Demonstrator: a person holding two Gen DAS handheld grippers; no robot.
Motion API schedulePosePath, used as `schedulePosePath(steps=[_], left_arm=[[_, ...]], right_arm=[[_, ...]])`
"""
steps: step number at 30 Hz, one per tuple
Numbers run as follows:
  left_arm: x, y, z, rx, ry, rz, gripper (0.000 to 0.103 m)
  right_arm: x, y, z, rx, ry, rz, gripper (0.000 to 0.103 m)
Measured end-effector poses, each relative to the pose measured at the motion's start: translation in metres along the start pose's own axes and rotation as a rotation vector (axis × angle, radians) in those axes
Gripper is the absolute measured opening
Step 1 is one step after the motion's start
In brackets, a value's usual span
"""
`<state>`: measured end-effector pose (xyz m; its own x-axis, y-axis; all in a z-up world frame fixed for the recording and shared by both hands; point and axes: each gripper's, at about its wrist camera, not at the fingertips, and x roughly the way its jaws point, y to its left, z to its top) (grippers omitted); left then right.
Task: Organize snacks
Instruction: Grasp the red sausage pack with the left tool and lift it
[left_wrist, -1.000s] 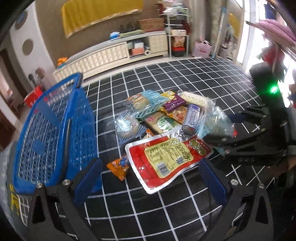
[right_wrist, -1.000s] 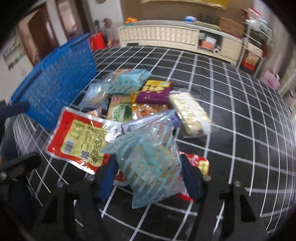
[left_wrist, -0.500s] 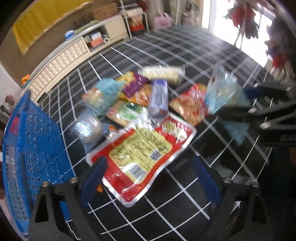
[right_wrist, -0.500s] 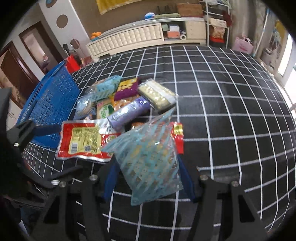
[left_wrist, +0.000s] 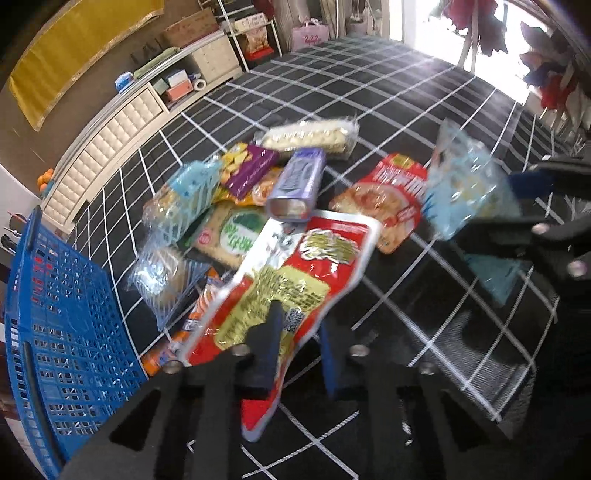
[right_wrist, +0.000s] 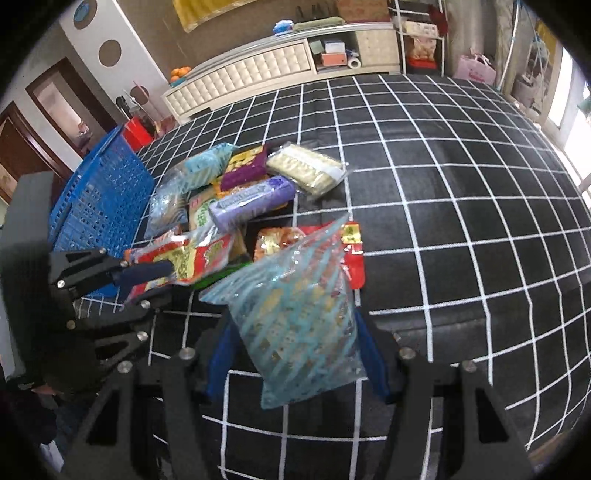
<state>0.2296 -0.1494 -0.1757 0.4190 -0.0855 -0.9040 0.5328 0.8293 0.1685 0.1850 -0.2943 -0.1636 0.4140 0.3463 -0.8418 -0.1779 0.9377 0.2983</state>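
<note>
Left wrist view: the left gripper (left_wrist: 297, 354) has just been closing, and its jaws now pinch the near end of a flat red pouch (left_wrist: 295, 280) with a yellow label. The pouch is creased and lifted at that end, its far end toward the heap of snacks (left_wrist: 258, 184) on the black checked cloth (left_wrist: 369, 92). A purple pack (left_wrist: 297, 181) lies on top of the heap, a long pale pack (left_wrist: 310, 134) behind it. A blue basket (left_wrist: 55, 332) stands just left of the heap. To the right the right gripper (left_wrist: 517, 229) holds a clear blue-striped bag (left_wrist: 461, 188) above the cloth.

Right wrist view: the right gripper (right_wrist: 295, 354) stands half wide, its jaws clamped on both sides of the striped bag (right_wrist: 295, 314), crumpled, showing small pieces inside. The left gripper (right_wrist: 147, 275) bites the red pouch (right_wrist: 195, 258) at left. The basket (right_wrist: 99, 195) sits beyond. To the right the cloth (right_wrist: 461, 184) lies bare and open.
</note>
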Motion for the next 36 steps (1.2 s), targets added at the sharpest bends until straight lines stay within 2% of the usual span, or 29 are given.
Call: schedulePosePath(steps=[6, 10, 17, 27, 36], left_arm=[[-0.021, 0.000, -0.001, -0.074, -0.055, -0.030, 0.001], [-0.045, 0.010, -0.006, -0.155, -0.104, -0.071, 0.001], [-0.090, 0.032, -0.014, -0.247, -0.203, -0.092, 0.001], [-0.157, 0.081, -0.035, -0.327, -0.322, -0.062, 0.000], [-0.199, 0.138, -0.062, -0.395, -0.380, -0.008, 0.000]], right_arm=[[-0.005, 0.002, 0.003, 0.022, -0.010, 0.025, 0.065], [-0.013, 0.008, 0.006, 0.019, -0.025, 0.031, 0.065], [-0.032, 0.031, 0.015, -0.010, -0.060, 0.040, 0.065], [-0.056, 0.104, 0.045, -0.119, -0.134, 0.073, 0.065], [-0.065, 0.168, 0.077, -0.210, -0.184, 0.111, 0.065]])
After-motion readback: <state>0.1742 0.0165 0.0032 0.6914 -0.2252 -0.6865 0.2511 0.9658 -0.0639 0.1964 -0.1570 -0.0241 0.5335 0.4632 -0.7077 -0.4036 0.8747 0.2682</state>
